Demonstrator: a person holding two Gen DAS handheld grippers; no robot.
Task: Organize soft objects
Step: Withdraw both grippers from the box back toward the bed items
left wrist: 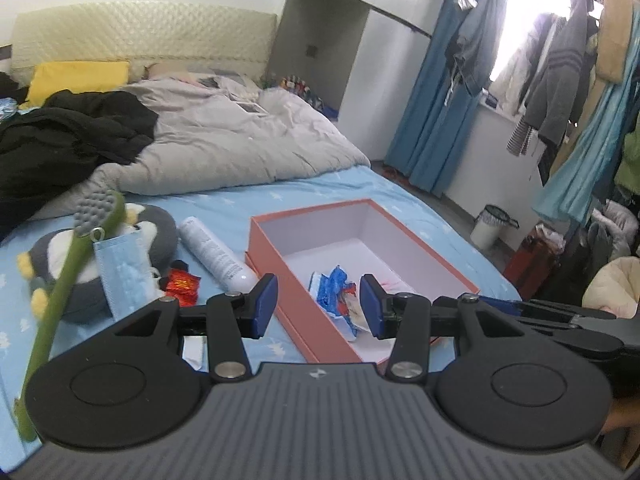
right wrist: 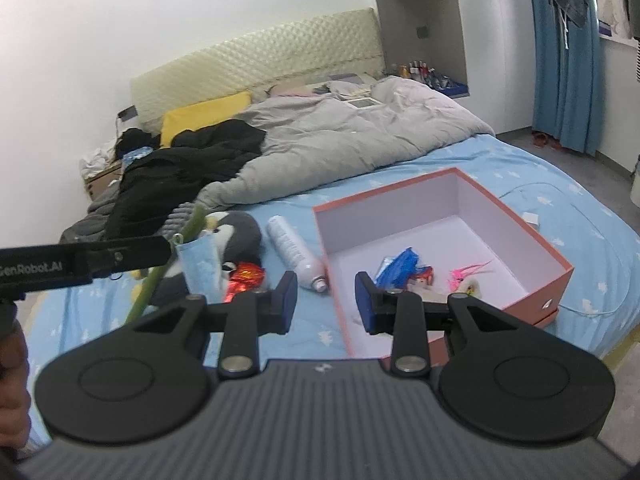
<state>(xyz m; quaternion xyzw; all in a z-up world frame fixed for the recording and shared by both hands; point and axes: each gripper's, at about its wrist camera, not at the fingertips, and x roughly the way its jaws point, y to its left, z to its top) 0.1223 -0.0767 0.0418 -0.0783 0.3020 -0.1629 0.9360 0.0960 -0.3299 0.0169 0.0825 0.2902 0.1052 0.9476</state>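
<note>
While both tongs hang over the bed with the light-blue patterned sheet (left wrist: 360,184), each stands with its blue pads apart and nothing between them: the left tongs (left wrist: 319,306) with a wider gap, the right tongs (right wrist: 326,302) with a narrower one

One open salmon-pink cardboard box with a white lining (left wrist: 424,240) sits on the sheet at the near right. Inside it lie one crumpled blue-and-white wrapper (right wrist: 400,266) with a red scrap touching it, and one small pink feathered item (right wrist: 466,274) beside them; their exact nature cannot be told

Left of the box, on the sheet, the count is:
- one white cylindrical bottle (left wrist: 216,252) lying on its side, just beside the box wall
- one grey-and-white plush penguin with yellow feet (left wrist: 60,264)
- one light-blue pleated face mask (left wrist: 124,268) draped against the penguin
- one red-and-gold crinkled packet (left wrist: 182,286) between penguin and bottle
- one long green-handled brush with a grey nubbed head (left wrist: 94,208), tilted across the penguin

Further up the bed lie one rumpled grey duvet (left wrist: 224,144), one heap of black clothing (left wrist: 68,132) and one yellow pillow (left wrist: 76,78) against the headboard
</note>
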